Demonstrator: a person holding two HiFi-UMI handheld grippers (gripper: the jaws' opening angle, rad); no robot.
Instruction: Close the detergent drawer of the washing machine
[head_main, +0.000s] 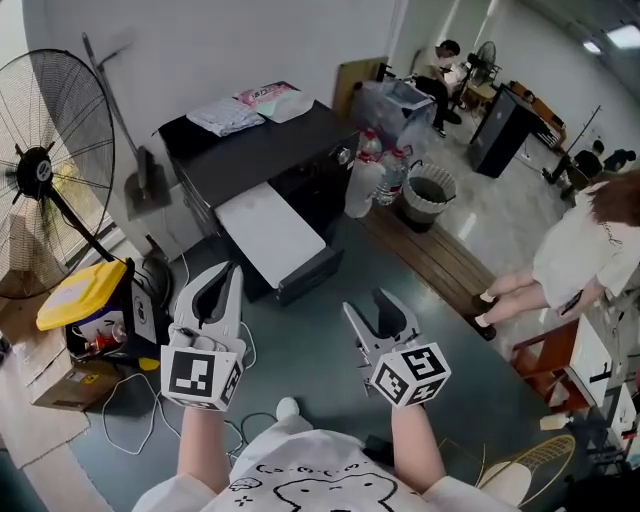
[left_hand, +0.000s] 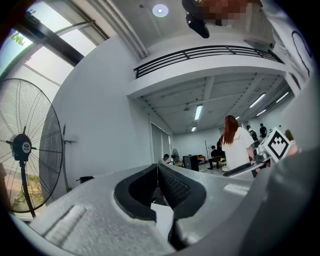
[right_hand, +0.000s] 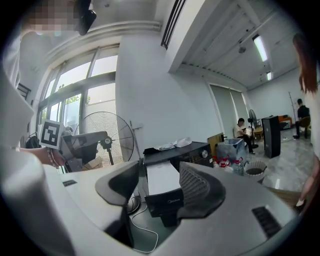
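A black washing machine (head_main: 260, 150) stands against the wall ahead. A long pull-out part with a white top (head_main: 270, 235) and a black front (head_main: 312, 275) juts out of it toward me; this looks like the open detergent drawer. My left gripper (head_main: 232, 268) hangs short of the drawer's near left corner with its tips together and nothing in them (left_hand: 157, 166). My right gripper (head_main: 367, 302) is to the drawer's right and nearer to me, open and empty. The right gripper view frames the drawer (right_hand: 162, 177) at a distance between the spread jaws (right_hand: 160, 167).
A large standing fan (head_main: 45, 170) and a yellow-lidded box (head_main: 85, 295) are at the left, with cables (head_main: 130, 400) on the floor. Water bottles (head_main: 365, 180), a black bin (head_main: 430, 195) and a wooden plank (head_main: 430, 255) lie right of the machine. A person (head_main: 580, 250) stands at far right.
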